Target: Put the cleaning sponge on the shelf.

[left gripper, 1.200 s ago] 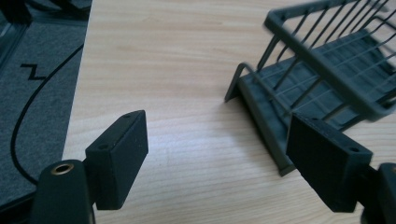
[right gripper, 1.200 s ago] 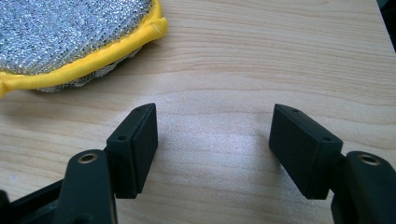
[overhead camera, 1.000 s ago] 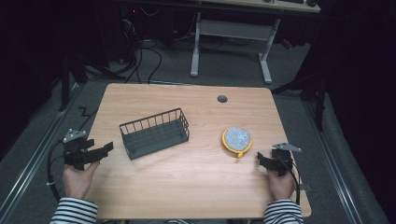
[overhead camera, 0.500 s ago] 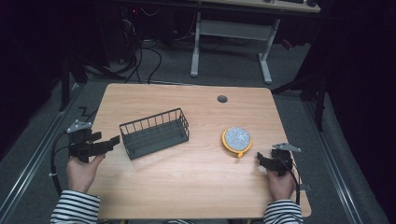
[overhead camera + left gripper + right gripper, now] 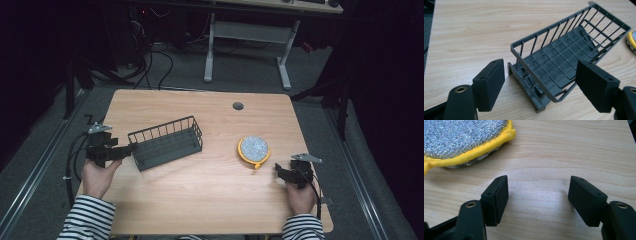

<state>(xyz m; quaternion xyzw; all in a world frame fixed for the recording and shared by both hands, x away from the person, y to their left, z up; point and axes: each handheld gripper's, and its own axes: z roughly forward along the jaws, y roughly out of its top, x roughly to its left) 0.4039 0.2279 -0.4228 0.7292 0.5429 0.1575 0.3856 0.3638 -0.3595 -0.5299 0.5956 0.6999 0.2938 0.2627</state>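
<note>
Wire basket (image 5: 166, 142) sits on the table (image 5: 200, 210), left of centre. High view: its long axis runs diagonally, near end toward your left hand, far end up and to the right toward the scrubber pad (image 5: 253, 149). It stands upright, opening up. Your left gripper (image 5: 125, 150) is at the basket's near short end, touching or just shy of it; can't tell which from up here. Your right gripper (image 5: 278, 171) rests near the table's right edge, just below the pad, apart from it.

Left gripper view: jaws spread wide, nothing between the pads yet. The basket's near end wall (image 5: 534, 77) sits between and just ahead of them. My read: thin rigid wire, light, coated and a bit slick, so it'll likely pivot if you pinch a corner. Take the top rim wire or the flat base lip at mid-width of the end wall.

Right gripper view: jaws spread, bare wood between them. The pad (image 5: 461, 140) lies ahead and left, silver mesh with yellow trim, looks soft.
</note>
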